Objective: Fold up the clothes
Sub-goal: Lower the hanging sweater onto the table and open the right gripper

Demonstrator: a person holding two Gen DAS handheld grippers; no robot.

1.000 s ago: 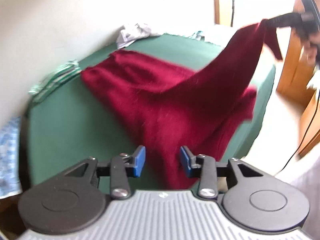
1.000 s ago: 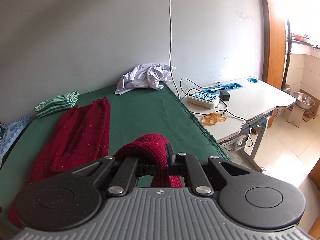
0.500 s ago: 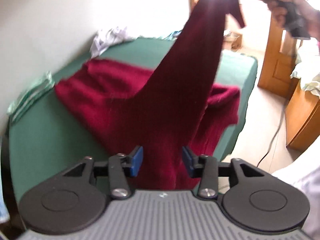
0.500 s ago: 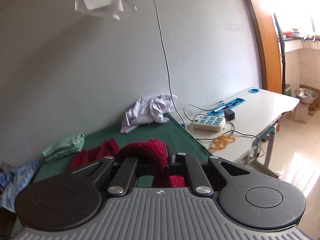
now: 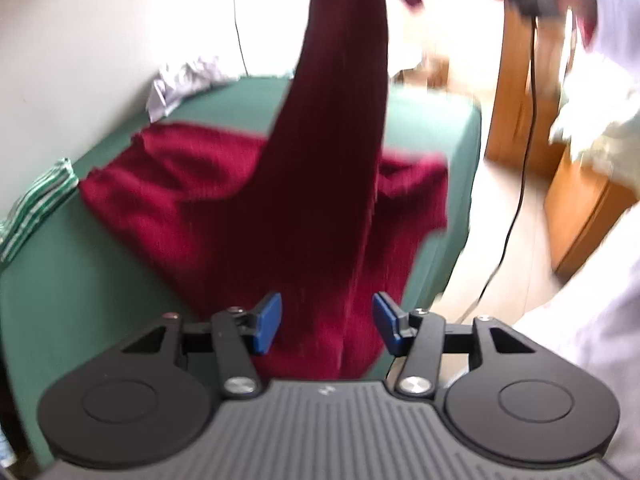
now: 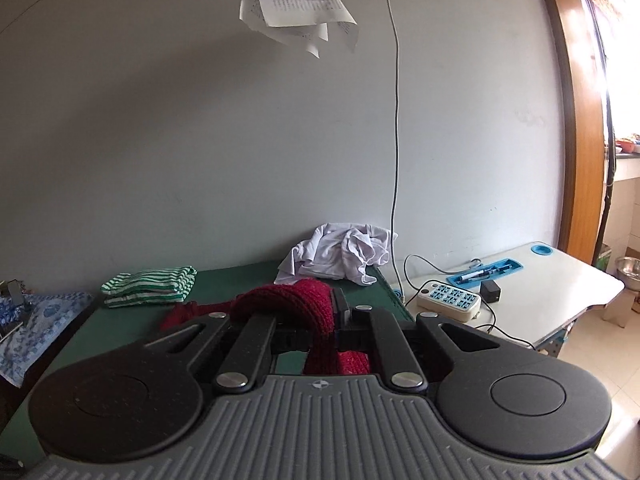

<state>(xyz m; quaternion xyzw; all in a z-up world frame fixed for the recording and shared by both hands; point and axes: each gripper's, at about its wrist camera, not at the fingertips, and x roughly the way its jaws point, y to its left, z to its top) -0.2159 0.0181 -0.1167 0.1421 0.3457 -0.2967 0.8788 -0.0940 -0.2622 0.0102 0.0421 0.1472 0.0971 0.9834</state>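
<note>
The right gripper [image 6: 335, 316] has its jaws clamped on a fold of the red knit sweater [image 5: 320, 184], which hangs down to the green table [image 5: 80, 280] ahead of the left gripper [image 5: 327, 322], whose jaws stand wide and bare. Right of the clamped jaws, a blue tray [image 6: 486, 271] holds pens. The sweater's top edge is cut off and blurred in the left view.

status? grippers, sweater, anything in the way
Left gripper open, empty. Right gripper shut on sweater, one end lifted, rest on the bed. Striped clothes and white shirt lie clear.
</note>
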